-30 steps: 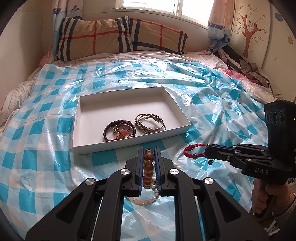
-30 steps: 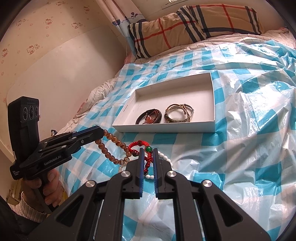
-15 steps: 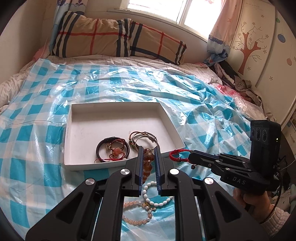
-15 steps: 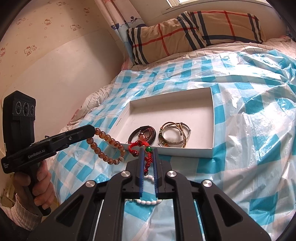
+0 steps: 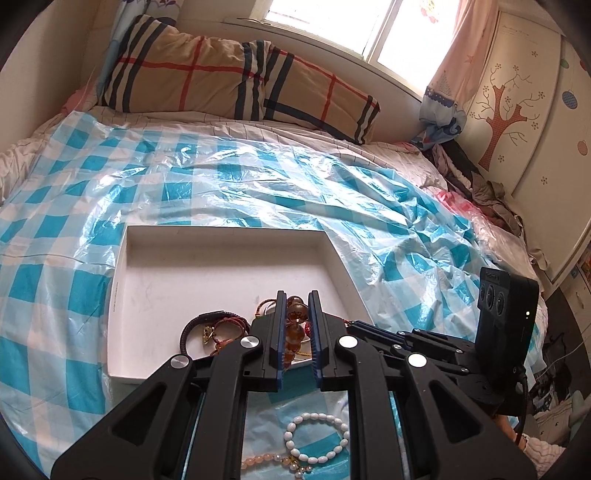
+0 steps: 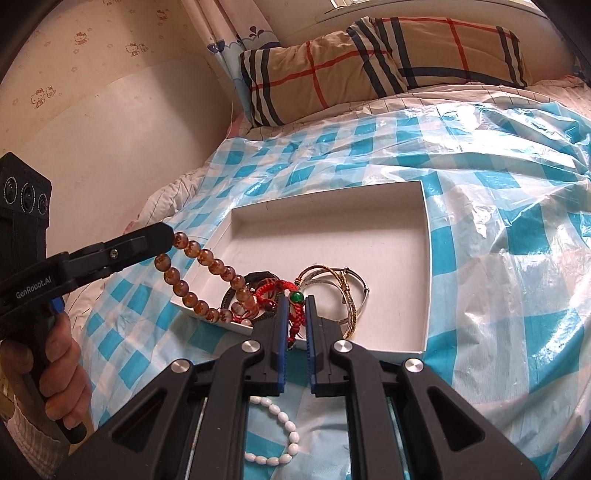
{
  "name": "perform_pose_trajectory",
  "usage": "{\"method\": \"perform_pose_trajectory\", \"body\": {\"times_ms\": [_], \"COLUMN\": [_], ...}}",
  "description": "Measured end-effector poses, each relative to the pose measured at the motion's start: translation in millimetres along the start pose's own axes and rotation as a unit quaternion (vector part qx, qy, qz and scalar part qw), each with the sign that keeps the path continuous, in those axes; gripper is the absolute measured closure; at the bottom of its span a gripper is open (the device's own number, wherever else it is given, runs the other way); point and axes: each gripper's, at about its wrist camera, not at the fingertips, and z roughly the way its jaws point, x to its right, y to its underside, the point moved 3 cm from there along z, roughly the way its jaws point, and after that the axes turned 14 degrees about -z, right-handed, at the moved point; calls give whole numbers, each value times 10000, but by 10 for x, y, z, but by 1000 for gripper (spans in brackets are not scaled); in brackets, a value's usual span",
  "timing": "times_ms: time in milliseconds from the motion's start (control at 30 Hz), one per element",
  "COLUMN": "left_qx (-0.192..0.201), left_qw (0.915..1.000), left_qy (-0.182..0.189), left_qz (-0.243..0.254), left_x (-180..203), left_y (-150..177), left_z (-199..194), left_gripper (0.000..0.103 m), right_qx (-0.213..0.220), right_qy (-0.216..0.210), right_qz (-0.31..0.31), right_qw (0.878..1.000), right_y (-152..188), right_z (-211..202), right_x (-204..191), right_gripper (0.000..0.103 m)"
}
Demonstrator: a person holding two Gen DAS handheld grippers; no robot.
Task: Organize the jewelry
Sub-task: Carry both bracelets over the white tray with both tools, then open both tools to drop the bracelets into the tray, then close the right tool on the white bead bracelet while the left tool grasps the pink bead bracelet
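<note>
With two bracelets already lying in the shallow white cardboard box (image 6: 424, 258), the left gripper (image 5: 295, 328) is pinching an amber bead bracelet (image 6: 195, 273) and the right gripper (image 6: 295, 325) a red braided cord bracelet (image 6: 275, 291) over its near edge, while a white bead bracelet (image 5: 316, 439) is waiting nearer on the bed.

bed (image 5: 258, 177); plaid pillows (image 5: 236, 81); bright window (image 5: 332, 26)

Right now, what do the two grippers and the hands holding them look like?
Both are black plastic with blue pads and silver pivot bolts. The left gripper reads "GenRobot.AI" in white; a bare hand with a white knit cuff grips its handle. The right gripper looks the same, with a three-lens block.
</note>
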Motion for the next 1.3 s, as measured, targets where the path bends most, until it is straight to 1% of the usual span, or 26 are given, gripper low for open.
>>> {"method": "perform_pose_trajectory", "body": {"times_ms": [100, 133, 167, 200, 267, 367, 533, 600, 733, 833, 933, 967, 1000, 1033, 1100, 1167, 1200, 1233, 1267, 1300], "left_qx": [-110, -188, -240, -278, -292, -281, -384, -508, -902, -1169, -1420, -1466, -1501, -1509, -1437, -1389, -1374, -1380, -1407, -1419], "left_qw": [9992, 9983, 9973, 9966, 9961, 9954, 9947, 9945, 9924, 9879, 9842, 9833, 9821, 9812, 9801, 9782, 9778, 9782, 9785, 9779], "left_qy": [-331, -502, -641, -711, -781, -898, -952, -914, -796, -890, -913, -928, -977, -1022, -1109, -1192, -1207, -1182, -1133, -1134], "left_qz": [-187, -239, -282, -313, -296, -193, -46, 38, 254, 499, 538, 554, 583, 632, 805, 977, 1018, 1005, 993, 1038], "left_x": [-205, -280, -349, -400, -467, -510, -534, -537, -548, -563, -619, -633, -648, -654, -634, -587, -561, -547, -530, -508], "left_y": [-11, -2, 12, 30, 76, 161, 380, 506, 796, 1014, 1165, 1201, 1239, 1274, 1347, 1403, 1409, 1419, 1424, 1433], "left_z": [243, 317, 364, 378, 353, 249, 41, -34, -113, -74, -4, 16, 32, 46, 49, 54, 51, 47, 45, 42], "left_gripper": [92, 92, 92, 92, 91, 84, 66, 62, 58, 57, 57, 57, 57, 57, 57, 57, 57, 63, 67, 79], "right_qx": [-45, -113, -198, -240, -279, -248, -276, -374, -816, -1159, -1410, -1489, -1597, -1711, -1831, -1884, -1876, -1854, -1829, -1811], "right_qy": [63, 71, 108, 187, 238, 289, 234, 164, -50, -139, -208, -225, -214, -181, -32, 144, 129, 87, 68, 42], "right_qz": [-9, -18, -35, -57, -86, -73, -119, -137, -265, -400, -410, -451, -527, -668, -1039, -1282, -1280, -1209, -1120, -1006], "right_qw": [10000, 9999, 9997, 9995, 9993, 9992, 9993, 9991, 9963, 9924, 9889, 9876, 9855, 9828, 9776, 9736, 9738, 9752, 9767, 9783], "right_y": [-17, -17, -12, -3, 13, 33, 115, 194, 417, 585, 688, 714, 743, 770, 797, 813, 825, 838, 849, 864], "right_z": [131, 190, 247, 280, 306, 222, -17, -97, -100, -4, 114, 152, 196, 244, 282, 291, 281, 263, 241, 215], "right_x": [33, 44, 57, 71, 91, 90, 1, -51, -193, -303, -350, -369, -394, -432, -540, -622, -635, -632, -617, -593], "right_gripper": [93, 88, 80, 69, 69, 69, 69, 68, 68, 67, 67, 66, 63, 58, 55, 56, 61, 72, 78, 90]}}
